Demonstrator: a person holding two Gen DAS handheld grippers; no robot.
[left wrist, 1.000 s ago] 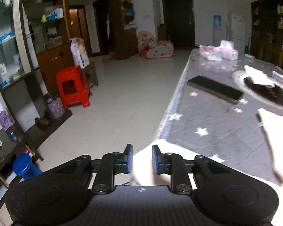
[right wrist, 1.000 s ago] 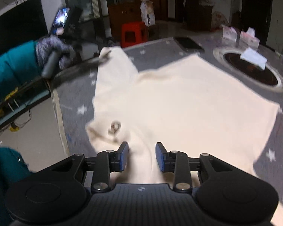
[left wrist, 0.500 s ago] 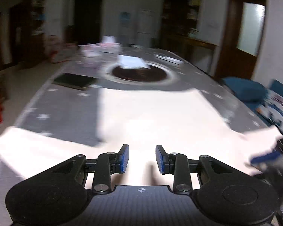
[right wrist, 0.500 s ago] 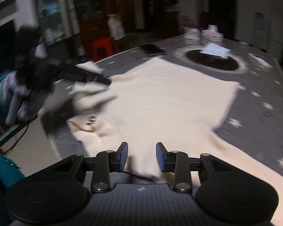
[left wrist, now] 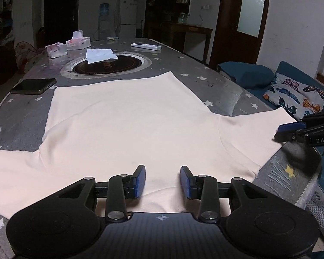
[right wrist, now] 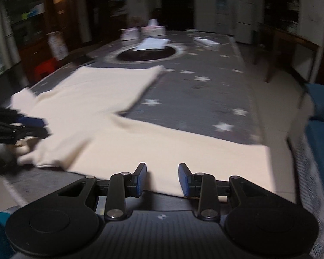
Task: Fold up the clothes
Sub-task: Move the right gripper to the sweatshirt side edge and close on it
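On the table, left wrist view:
Garment: cream shirt [left wrist: 127,125] lies spread flat on the grey star-print tablecloth [left wrist: 21,112], both sleeves extended sideways.
Left gripper [left wrist: 162,182]: jaws opening, blue pads clear of the fabric; the shirt's near edge lies below the gap.
Right gripper [left wrist: 300,130]: enters at the right edge, beside the end of the right-hand sleeve; grip state cannot be determined here.
Table items: dark phone [left wrist: 33,86] near the shirt's far left corner; round inset hob [left wrist: 105,65] beyond it, white tissue [left wrist: 100,56] on its rim.

On the table, right wrist view (blurred):
Garment: shirt [right wrist: 166,149] lies under the fingers.
Right gripper [right wrist: 162,180]: jaws apart, nothing pinched.
Left gripper [right wrist: 28,127]: at the left edge, over the shirt.
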